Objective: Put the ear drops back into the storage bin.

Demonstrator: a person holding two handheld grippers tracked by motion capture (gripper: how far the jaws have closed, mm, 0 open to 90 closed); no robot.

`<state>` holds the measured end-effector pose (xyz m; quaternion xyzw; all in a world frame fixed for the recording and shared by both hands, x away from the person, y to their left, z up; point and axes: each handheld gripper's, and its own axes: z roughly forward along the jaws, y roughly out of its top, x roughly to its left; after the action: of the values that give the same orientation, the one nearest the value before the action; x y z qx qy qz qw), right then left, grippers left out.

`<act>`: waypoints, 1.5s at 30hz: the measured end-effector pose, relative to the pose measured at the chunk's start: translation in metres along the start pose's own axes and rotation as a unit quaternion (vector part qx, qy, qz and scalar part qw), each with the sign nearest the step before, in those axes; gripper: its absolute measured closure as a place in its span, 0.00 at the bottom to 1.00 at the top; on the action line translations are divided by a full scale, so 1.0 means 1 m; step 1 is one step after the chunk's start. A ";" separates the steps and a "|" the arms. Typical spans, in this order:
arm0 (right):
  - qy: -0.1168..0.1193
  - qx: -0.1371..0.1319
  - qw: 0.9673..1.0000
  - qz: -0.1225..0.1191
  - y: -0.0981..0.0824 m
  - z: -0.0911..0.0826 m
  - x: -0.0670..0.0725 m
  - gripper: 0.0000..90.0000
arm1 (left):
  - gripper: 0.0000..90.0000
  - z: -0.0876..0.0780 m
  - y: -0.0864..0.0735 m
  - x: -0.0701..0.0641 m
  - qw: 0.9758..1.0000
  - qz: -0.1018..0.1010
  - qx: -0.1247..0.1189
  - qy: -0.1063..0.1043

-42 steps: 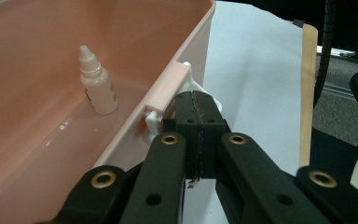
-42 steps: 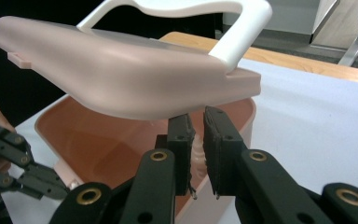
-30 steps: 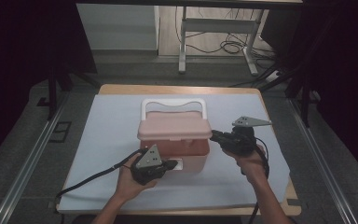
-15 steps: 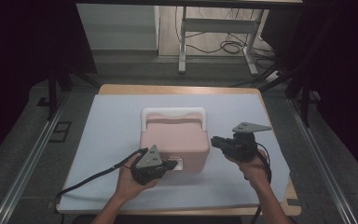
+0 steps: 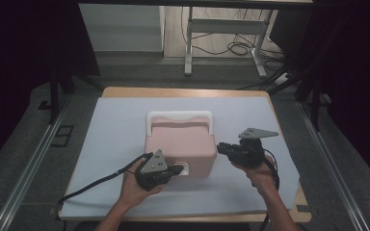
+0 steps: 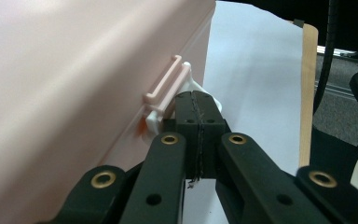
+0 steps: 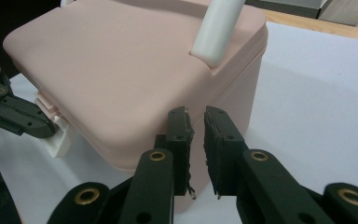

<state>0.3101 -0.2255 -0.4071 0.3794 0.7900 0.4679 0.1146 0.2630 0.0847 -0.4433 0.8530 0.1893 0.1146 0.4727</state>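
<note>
Pink box (image 5: 180,144) sits near the middle of the white mat (image 5: 111,134) on the worktop (image 5: 183,92), lid down, its white handle (image 5: 178,116) lying back over the far edge. Left tool (image 5: 173,171) is at the box's near side, jaws pressed together with no gap between the pads, and the tips are right against the white latch (image 5: 184,168). From the left gripper view that latch (image 6: 200,91) pokes out just behind the closed tips, under the small pink clip (image 6: 165,84) on the lid's edge; whether anything thin is pinched there I cannot tell. Right tool (image 5: 221,149) hovers at the box's right side, close to the wall. In the right gripper view its jaws stand a narrow slit apart, nothing between them, the box's near corner (image 7: 158,154) just ahead of the tips. They have been easing open a touch. The same view catches the left tool (image 7: 49,128) at the latch (image 7: 60,140) on the far side.
</note>
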 end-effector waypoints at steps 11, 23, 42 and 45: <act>0.001 -0.004 1.000 -0.013 -0.004 0.000 -0.002 0.78 | 1.00 0.000 0.000 0.000 1.000 -0.001 -0.001 0.002; 0.001 -0.007 1.000 -0.022 -0.011 0.001 -0.005 0.73 | 0.89 -0.004 0.002 -0.003 1.000 0.005 -0.002 -0.001; 0.000 -0.002 1.000 -0.023 -0.020 0.000 -0.010 0.69 | 0.66 -0.034 -0.002 0.000 0.999 -0.015 -0.018 0.025; 0.001 -0.002 1.000 -0.021 -0.021 0.001 -0.011 0.69 | 0.64 -0.040 -0.006 0.001 0.999 -0.023 -0.021 0.030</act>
<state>0.3078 -0.2383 -0.4269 0.3618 0.7970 0.4673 0.1246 0.2476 0.1190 -0.4274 0.8344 0.2205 0.1332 0.4872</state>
